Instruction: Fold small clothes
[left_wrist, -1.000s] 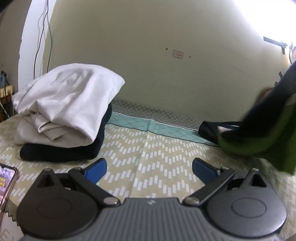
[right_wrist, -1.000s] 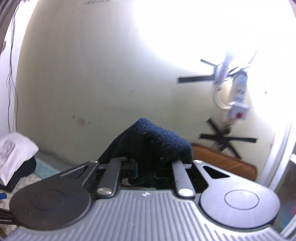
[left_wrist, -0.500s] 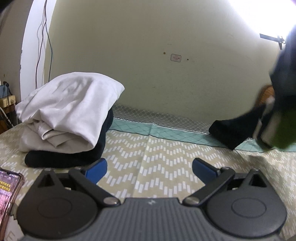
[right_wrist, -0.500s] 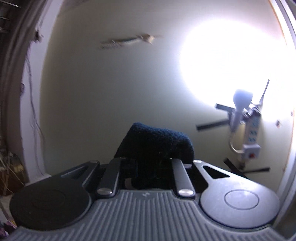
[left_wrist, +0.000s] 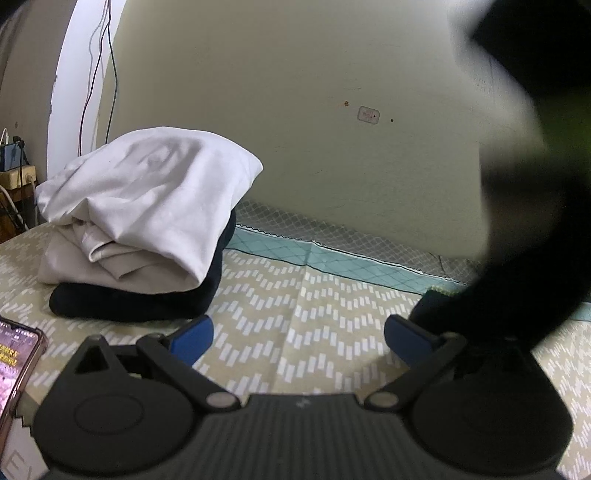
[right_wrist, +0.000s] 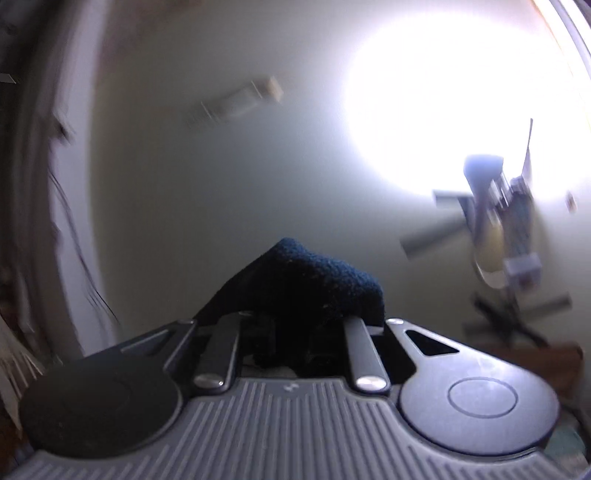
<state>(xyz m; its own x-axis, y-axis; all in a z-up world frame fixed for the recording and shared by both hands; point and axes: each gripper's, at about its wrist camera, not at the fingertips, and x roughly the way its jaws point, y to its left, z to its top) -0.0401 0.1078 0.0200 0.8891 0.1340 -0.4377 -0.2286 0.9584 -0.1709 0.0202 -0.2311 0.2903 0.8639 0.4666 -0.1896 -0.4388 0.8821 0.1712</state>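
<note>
My right gripper (right_wrist: 295, 325) is shut on a dark navy garment (right_wrist: 314, 284), which bunches over its fingers and hides the tips. In the left wrist view that same dark garment (left_wrist: 517, 258) hangs blurred at the right, its lower end touching the patterned bed cover (left_wrist: 295, 317) just beyond the right blue pad. My left gripper (left_wrist: 297, 334) stays low over the cover, open, with nothing between its blue pads (left_wrist: 192, 338).
A stack of folded clothes (left_wrist: 147, 206), white and beige over a dark piece, sits at the left on the bed. A phone (left_wrist: 14, 365) lies at the near left edge. The wall (left_wrist: 332, 147) runs close behind the bed.
The right gripper has risen and rolled with the dark garment. In the left wrist view the hanging garment has swung up and closer, filling the right side. The left gripper stays nearly still.
</note>
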